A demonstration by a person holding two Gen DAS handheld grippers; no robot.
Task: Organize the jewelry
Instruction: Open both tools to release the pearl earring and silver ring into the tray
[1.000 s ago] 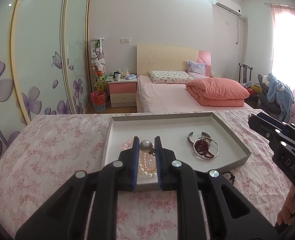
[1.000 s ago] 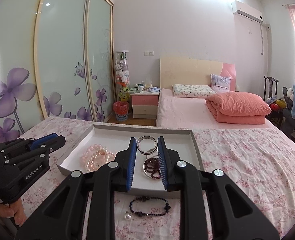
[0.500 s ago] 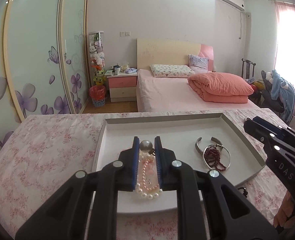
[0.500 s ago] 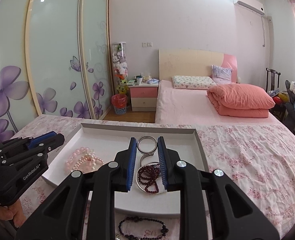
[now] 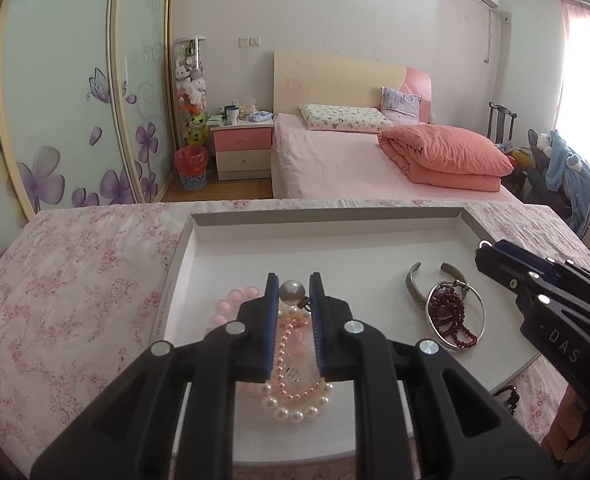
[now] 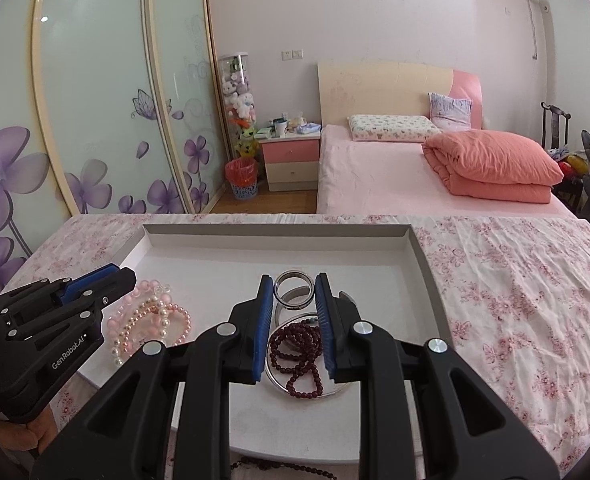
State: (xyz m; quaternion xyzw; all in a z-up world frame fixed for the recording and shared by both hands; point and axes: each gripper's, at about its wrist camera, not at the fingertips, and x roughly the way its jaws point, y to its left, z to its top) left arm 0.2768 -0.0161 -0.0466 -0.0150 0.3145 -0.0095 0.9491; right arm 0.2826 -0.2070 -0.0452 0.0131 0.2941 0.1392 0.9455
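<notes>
A white tray (image 5: 335, 236) lies on the floral cloth. My left gripper (image 5: 292, 284) is shut on a grey pearl bead (image 5: 292, 291) and holds it over the pearl and pink bead bracelets (image 5: 291, 396) at the tray's left. My right gripper (image 6: 293, 286) is shut on a silver ring (image 6: 293, 285) and holds it over a silver bangle with dark red beads (image 6: 299, 356) at the tray's right. A silver cuff (image 5: 417, 292) lies by the bangle (image 5: 455, 316). The bracelets also show in the right wrist view (image 6: 151, 324).
A dark bead bracelet lies on the cloth in front of the tray (image 6: 279, 468), partly seen in the left wrist view (image 5: 507, 394). The floral cloth (image 6: 515, 300) spreads right of the tray (image 6: 279, 236). A pink bed (image 5: 375, 152) stands behind.
Both grippers have moved forward over the tray with their pieces still held; the jewelry in the tray now lies under and between the fingers.
</notes>
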